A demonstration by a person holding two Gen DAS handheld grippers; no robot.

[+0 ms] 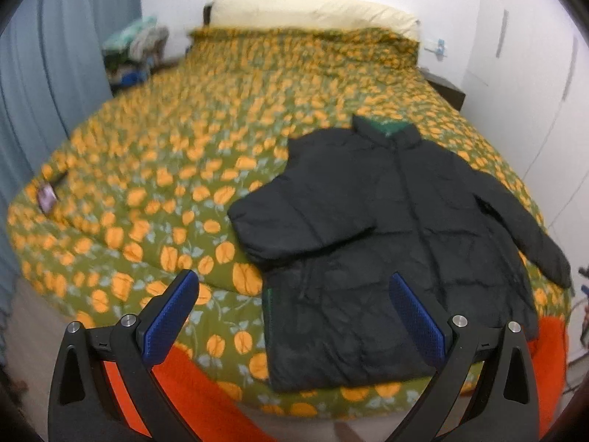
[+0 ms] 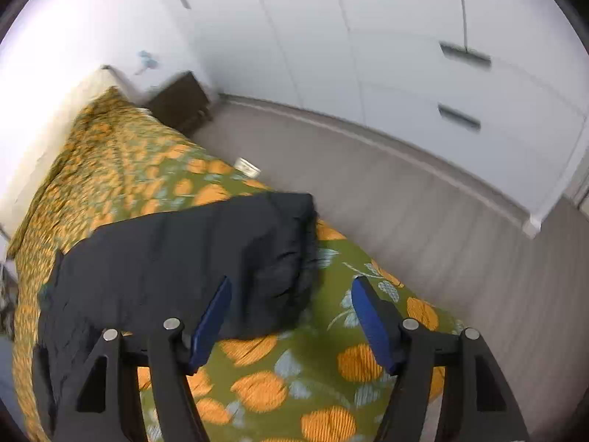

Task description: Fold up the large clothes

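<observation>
left tongs (image 1: 294, 311), blue-padded black fingers spread wide apart and holding nothing, hang over the foot edge of the bed; right tongs (image 2: 291, 316) likewise stand apart and empty, just above the bed's right corner. beneath both, an olive-green quilt printed with orange fruit (image 1: 176, 169) covers the whole bed, with a strip of bright orange blanket (image 1: 206, 386) showing at the near edge. on the right half of the quilt lies a black puffer jacket with a green collar lining (image 1: 397, 228), front up and zipped, hem nearest, collar farthest; one sleeve is folded across the chest, the other trails out toward the bed's right edge, its cuff directly ahead of the right tongs. a small dark flat object (image 1: 47, 196) rests near the quilt's left edge; blur hides what it is. beyond: cream pillow (image 1: 313, 13) at the head, grey-blue curtain (image 1: 55, 55) left, dark brown nightstand (image 2: 180, 101), grey floor (image 2: 423, 221), and white wardrobe doors (image 2: 405, 37) right.
</observation>
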